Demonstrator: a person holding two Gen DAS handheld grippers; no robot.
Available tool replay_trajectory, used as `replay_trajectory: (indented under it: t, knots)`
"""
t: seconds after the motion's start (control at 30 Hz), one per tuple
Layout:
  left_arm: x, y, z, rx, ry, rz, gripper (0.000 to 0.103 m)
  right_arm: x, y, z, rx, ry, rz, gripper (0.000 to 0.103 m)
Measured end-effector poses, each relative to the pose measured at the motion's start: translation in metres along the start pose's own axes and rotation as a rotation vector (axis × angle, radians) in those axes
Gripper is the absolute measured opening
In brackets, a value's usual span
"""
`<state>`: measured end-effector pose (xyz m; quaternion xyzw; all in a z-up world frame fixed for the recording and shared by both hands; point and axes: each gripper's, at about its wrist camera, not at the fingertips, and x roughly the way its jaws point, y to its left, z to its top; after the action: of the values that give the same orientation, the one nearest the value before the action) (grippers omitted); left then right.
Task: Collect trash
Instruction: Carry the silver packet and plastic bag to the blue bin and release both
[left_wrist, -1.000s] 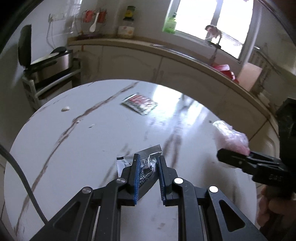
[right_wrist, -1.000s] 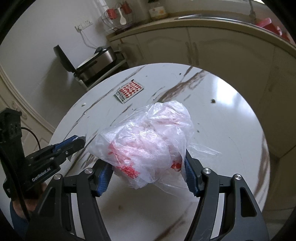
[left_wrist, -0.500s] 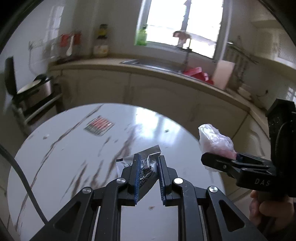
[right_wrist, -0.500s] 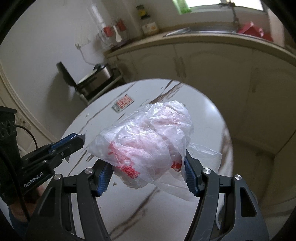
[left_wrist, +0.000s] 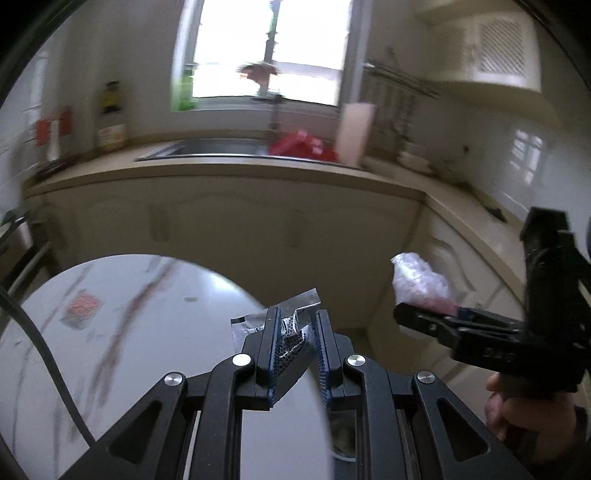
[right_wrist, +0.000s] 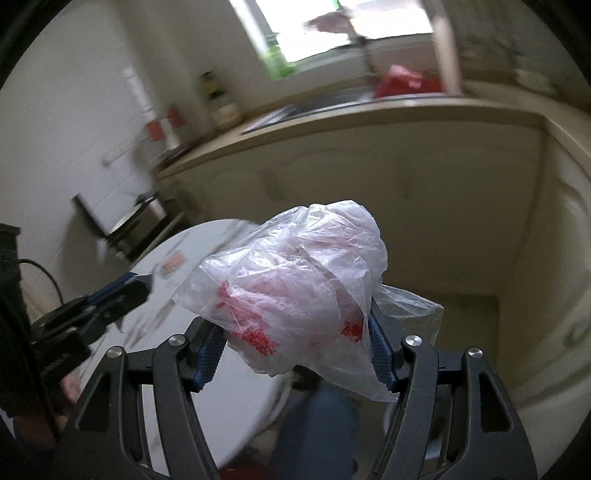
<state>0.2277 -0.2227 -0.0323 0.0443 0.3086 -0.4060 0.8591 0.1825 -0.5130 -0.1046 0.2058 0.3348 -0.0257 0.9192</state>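
Observation:
My left gripper (left_wrist: 294, 325) is shut on a small silver and black wrapper (left_wrist: 291, 325) that sticks up between its blue pads, held in the air past the round table's edge. My right gripper (right_wrist: 295, 343) is shut on a crumpled clear plastic bag with red print (right_wrist: 295, 280), which bulges above and between its fingers. In the left wrist view that right gripper (left_wrist: 410, 314) shows at the right with the bag (left_wrist: 419, 282) on top. The left gripper (right_wrist: 129, 288) appears at the left of the right wrist view. A red and white packet (left_wrist: 81, 308) lies flat on the table.
The white marble round table (left_wrist: 166, 295) lies to the lower left. Cream cabinets (left_wrist: 240, 221) with a sink and counter run behind, under a window. A person's trouser leg (right_wrist: 314, 432) is below the right gripper, and a hand (left_wrist: 517, 406) holds its handle.
Both grippers have swung away from the table toward the cabinets and risen, each keeping its load. The table has slid to the lower left of both views.

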Motion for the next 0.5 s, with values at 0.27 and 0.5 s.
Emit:
replay_trajectory:
  t: [0.27, 0.5]
  knots:
    - [0.087, -0.076, -0.02, 0.047, 0.166, -0.161, 0.014, -0.004, -0.126, -0.044, 0.211, 0.061, -0.175, 0.064]
    - [0.17, -0.126, -0.059, 0.086, 0.367, -0.2, 0.014, 0.018, -0.207, -0.084, 0.35, 0.156, -0.226, 0.064]
